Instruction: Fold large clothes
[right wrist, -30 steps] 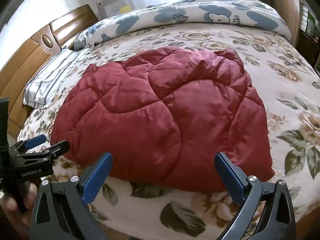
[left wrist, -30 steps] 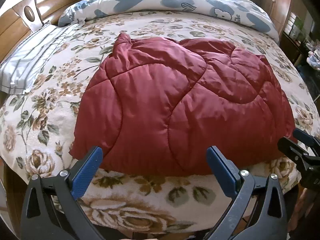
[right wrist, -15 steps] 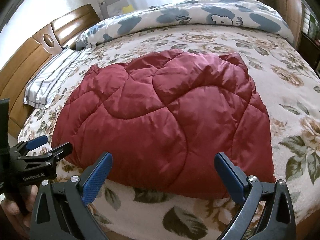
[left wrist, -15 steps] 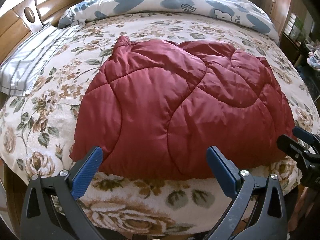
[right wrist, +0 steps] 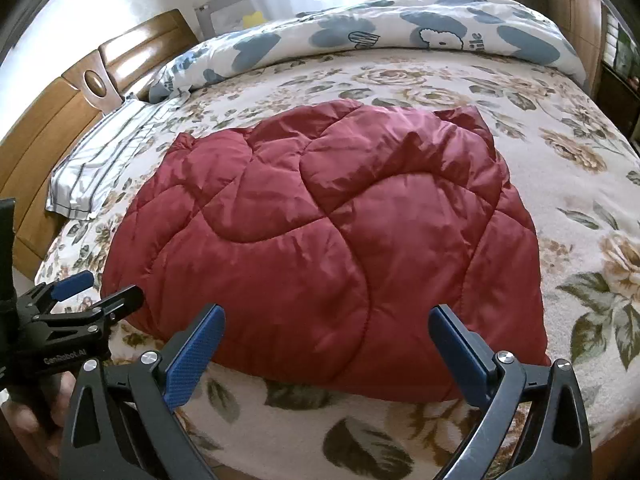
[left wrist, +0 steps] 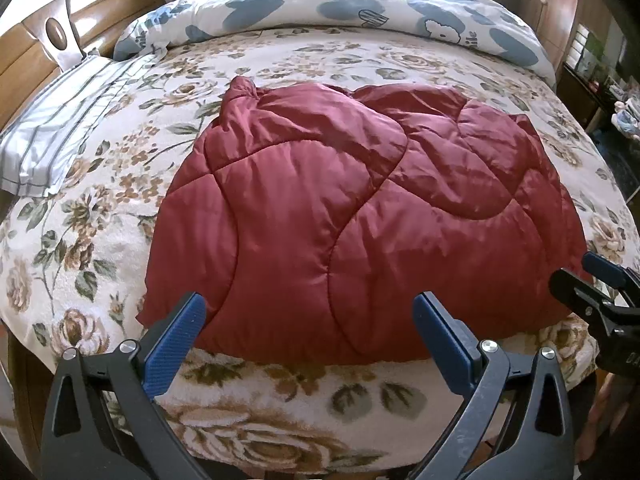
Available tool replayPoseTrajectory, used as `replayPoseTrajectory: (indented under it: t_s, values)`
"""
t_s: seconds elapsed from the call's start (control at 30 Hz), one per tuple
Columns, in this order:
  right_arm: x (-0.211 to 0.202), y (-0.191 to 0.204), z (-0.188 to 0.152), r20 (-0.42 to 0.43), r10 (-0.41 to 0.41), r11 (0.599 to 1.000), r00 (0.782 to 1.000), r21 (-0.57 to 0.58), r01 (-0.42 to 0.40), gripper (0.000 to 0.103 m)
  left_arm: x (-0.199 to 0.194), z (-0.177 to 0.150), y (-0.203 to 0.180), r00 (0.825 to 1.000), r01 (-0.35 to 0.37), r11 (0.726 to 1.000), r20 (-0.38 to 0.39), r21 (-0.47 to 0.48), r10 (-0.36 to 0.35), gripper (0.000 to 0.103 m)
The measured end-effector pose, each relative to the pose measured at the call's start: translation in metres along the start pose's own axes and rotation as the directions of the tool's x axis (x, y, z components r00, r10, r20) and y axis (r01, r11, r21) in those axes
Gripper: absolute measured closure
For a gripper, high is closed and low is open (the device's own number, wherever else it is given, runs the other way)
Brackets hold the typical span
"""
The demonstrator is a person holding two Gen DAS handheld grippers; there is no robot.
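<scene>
A dark red quilted padded garment (left wrist: 352, 216) lies folded in a rounded heap on the floral bed cover; it also shows in the right wrist view (right wrist: 328, 248). My left gripper (left wrist: 310, 320) is open and empty, just short of the garment's near edge. My right gripper (right wrist: 326, 332) is open and empty, at the near edge further right. The right gripper shows at the right edge of the left wrist view (left wrist: 588, 284); the left gripper shows at the left edge of the right wrist view (right wrist: 96, 292).
The floral bed cover (left wrist: 100, 208) spreads around the garment. A striped pillow (left wrist: 52, 128) lies at the left by the wooden headboard (left wrist: 36, 52). A blue-and-white duvet (left wrist: 360, 8) is rolled along the far side. Wooden cabinets (left wrist: 560, 8) stand at the right.
Both grippers have drawn back and lifted slightly, so the garment sits lower in both views. The garment has not moved. Both stay open.
</scene>
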State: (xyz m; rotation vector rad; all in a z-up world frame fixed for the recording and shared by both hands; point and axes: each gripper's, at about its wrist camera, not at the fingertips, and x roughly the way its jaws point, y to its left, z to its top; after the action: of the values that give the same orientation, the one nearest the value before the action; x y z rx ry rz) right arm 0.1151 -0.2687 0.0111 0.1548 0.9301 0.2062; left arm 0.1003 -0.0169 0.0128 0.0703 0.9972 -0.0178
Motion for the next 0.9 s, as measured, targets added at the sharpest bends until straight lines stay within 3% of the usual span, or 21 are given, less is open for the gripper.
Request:
replayPoseTrajectory:
  t_s: [0.9]
  values:
    - [-0.0016,0.001,-0.0041,0.009,0.005,1.0,1.0,0.005,-0.005,0.001,-0.0047,0.0006,-0.004,1.0,-0.014,1.0,0.022,0.021,0.014,0.0]
